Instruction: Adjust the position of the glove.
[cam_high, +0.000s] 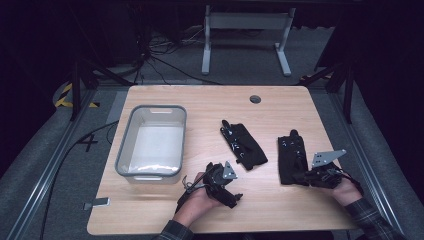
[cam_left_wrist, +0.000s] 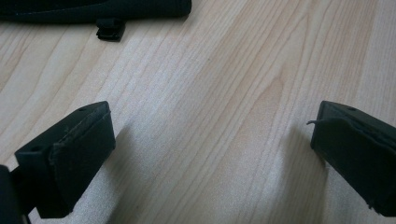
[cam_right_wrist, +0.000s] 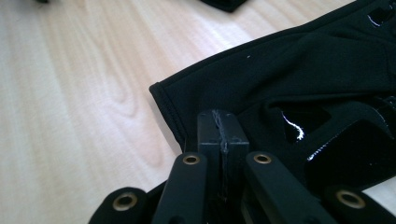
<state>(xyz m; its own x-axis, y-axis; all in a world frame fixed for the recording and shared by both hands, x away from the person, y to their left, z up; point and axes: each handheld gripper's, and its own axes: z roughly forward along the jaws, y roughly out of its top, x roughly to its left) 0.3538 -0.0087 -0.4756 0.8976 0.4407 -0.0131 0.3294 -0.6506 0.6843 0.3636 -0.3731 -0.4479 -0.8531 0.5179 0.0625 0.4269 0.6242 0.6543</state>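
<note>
matt black cloth brace (cam_right_wrist: 299, 79), pale wood table (cam_right_wrist: 70, 93)

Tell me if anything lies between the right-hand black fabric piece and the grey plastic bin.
Yes: the other black fabric piece lies on the wooden table between the right black fabric piece, at which the right gripper sits, and the grey plastic bin. The left gripper sits nearby too.

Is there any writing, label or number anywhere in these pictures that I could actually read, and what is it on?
"4": a large dark mark that reads like this digit, on the grey floor left of the table.
Yellow-and-black hazard stripes on the floor: a sign, no words.
Nothing readable on the clear bin or the black garments.
</note>
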